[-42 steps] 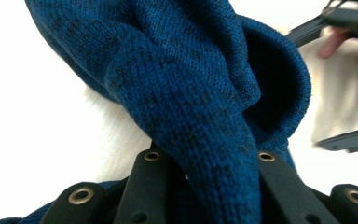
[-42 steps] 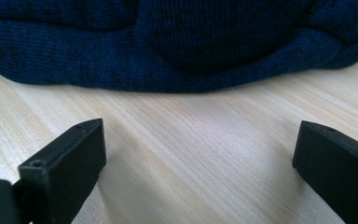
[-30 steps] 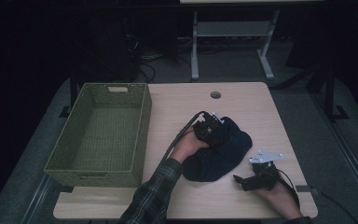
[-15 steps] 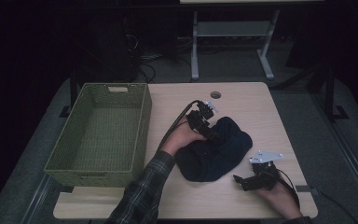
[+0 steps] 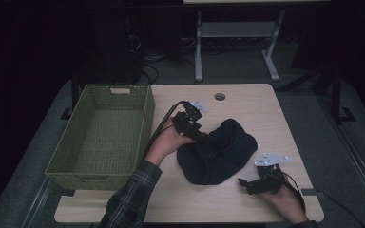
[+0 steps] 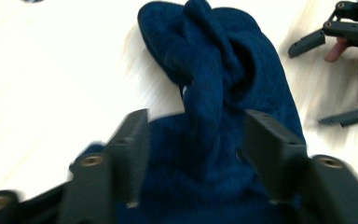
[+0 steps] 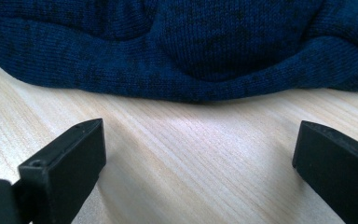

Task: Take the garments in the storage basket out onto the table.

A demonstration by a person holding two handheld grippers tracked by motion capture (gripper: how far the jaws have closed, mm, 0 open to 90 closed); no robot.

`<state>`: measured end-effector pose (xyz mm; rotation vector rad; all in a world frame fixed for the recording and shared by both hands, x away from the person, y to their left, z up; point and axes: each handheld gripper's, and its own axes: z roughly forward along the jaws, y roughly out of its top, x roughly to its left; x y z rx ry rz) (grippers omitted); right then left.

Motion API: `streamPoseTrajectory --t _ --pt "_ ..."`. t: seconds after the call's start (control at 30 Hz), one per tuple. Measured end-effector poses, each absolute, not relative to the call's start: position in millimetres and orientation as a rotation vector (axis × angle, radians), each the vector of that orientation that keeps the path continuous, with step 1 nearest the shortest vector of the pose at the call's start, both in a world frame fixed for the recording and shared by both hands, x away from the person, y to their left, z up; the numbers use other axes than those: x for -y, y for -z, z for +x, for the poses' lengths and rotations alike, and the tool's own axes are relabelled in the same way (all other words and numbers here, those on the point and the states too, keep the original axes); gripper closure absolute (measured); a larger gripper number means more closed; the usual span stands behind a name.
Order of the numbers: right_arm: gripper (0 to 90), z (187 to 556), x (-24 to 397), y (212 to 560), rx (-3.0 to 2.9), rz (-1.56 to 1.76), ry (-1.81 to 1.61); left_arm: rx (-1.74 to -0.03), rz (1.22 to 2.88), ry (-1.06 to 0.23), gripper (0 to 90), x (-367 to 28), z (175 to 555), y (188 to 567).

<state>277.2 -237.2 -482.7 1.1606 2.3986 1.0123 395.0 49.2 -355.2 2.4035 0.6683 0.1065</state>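
Across our pale wooden table (image 5: pixel 247 102), right of the green woven basket (image 5: pixel 102 135), lies a crumpled dark-blue knitted garment (image 5: pixel 221 152), soft and limp, best pinched at a raised fold, with our left gripper (image 6: pixel 191 140) open astride one and right gripper (image 7: pixel 198 154) open nearby.

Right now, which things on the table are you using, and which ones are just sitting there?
In use:
- dark blue knitted cloth, bunched on the table
- left hand-held gripper, jaws apart around a fold of it
- right hand-held gripper, open on bare wood beside it

Probably just sitting there:
- green woven basket, nothing in it
- light wooden table
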Motion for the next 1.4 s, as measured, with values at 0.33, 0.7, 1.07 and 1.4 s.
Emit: streamPoseTrajectory --t 0.33,0.7,1.07,1.4 --pt "2.3 277.3 237.3 482.7 -2.401 1.157 -1.014 -0.711 2.458 -0.119 85.4 -58.0 358.5 376.6" --pt "2.3 277.2 236.8 482.9 -2.414 1.128 -1.018 -0.8 2.509 -0.108 89.9 -71.9 346.5 418.4" --pt "2.4 275.4 237.3 482.7 -2.418 1.132 -1.023 -0.802 2.541 -0.033 90.0 -73.5 344.0 445.4" --pt "7.2 274.8 240.4 479.2 -2.426 1.136 -0.998 -0.757 2.513 -0.005 90.0 -86.5 321.3 447.7"
